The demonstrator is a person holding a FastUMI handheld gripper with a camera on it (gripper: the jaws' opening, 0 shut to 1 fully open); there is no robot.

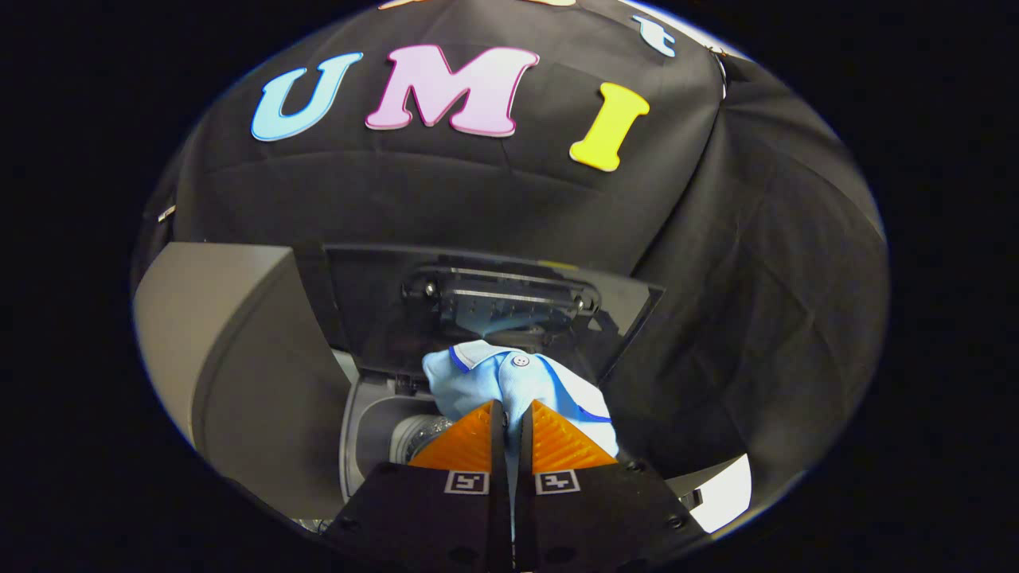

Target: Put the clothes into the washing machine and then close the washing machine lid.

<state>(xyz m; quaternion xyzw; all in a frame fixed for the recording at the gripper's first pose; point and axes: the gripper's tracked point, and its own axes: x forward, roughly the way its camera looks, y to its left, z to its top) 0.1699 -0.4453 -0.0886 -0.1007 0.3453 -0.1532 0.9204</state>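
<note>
A light blue garment (pixel 509 378) with darker blue trim and a white button is pinched between my fingers, bunched up just ahead of the tips. My gripper (pixel 511 407) is shut on this cloth. It hangs over the washing machine's open drum (pixel 398 434), whose round metal bottom shows below and left of the fingers. The machine's dark lid (pixel 478 306) stands raised behind the garment, with a hinge block on its underside.
The washing machine's grey top panel (pixel 239 350) spreads out to the left of the opening. Black booth cloth (pixel 756 278) hangs close behind and to the right of the lid. A pale surface (pixel 728 493) shows low at the right.
</note>
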